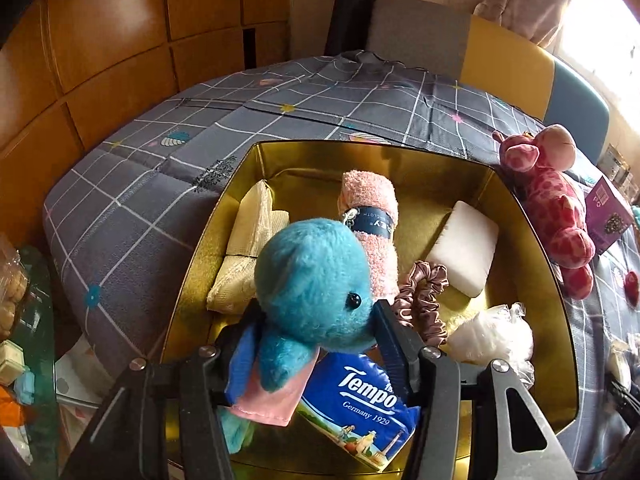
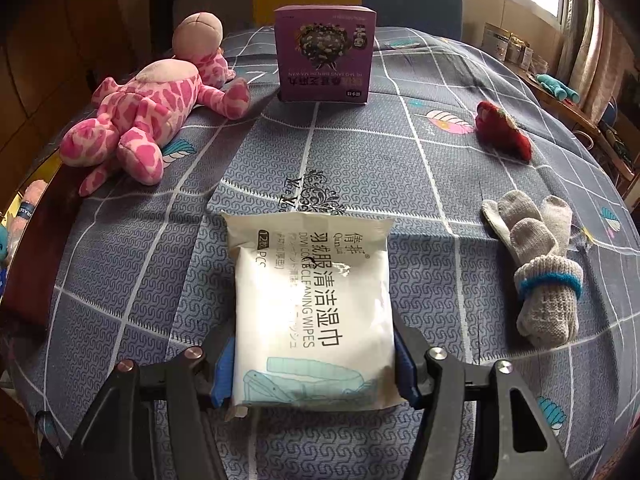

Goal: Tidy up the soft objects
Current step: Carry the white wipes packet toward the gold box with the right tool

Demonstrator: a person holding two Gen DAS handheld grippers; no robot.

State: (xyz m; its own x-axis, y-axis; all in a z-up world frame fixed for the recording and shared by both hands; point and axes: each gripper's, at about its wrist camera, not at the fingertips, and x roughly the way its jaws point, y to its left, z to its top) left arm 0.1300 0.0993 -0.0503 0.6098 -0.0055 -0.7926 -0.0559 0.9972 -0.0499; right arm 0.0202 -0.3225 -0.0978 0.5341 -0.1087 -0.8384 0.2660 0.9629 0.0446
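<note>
In the left wrist view my left gripper (image 1: 316, 340) is over the near part of a gold tin box (image 1: 532, 248). A blue plush toy (image 1: 312, 280) with a pink cloth piece sits between its fingers, and both pads touch its sides. Under the toy lies a blue Tempo tissue pack (image 1: 352, 404). In the right wrist view my right gripper (image 2: 314, 364) is shut on the near end of a white pack of wet wipes (image 2: 312, 300) that lies flat on the grey checked cloth (image 2: 160, 280).
In the box lie a cream cloth (image 1: 248, 248), a rolled pink towel (image 1: 372, 216), a white sponge (image 1: 464, 248), a pink scrunchie (image 1: 420, 300) and a white bagged bundle (image 1: 492, 336). On the cloth: a pink spotted plush (image 2: 144, 120), purple carton (image 2: 326, 52), red object (image 2: 504, 132), grey gloves (image 2: 540, 264).
</note>
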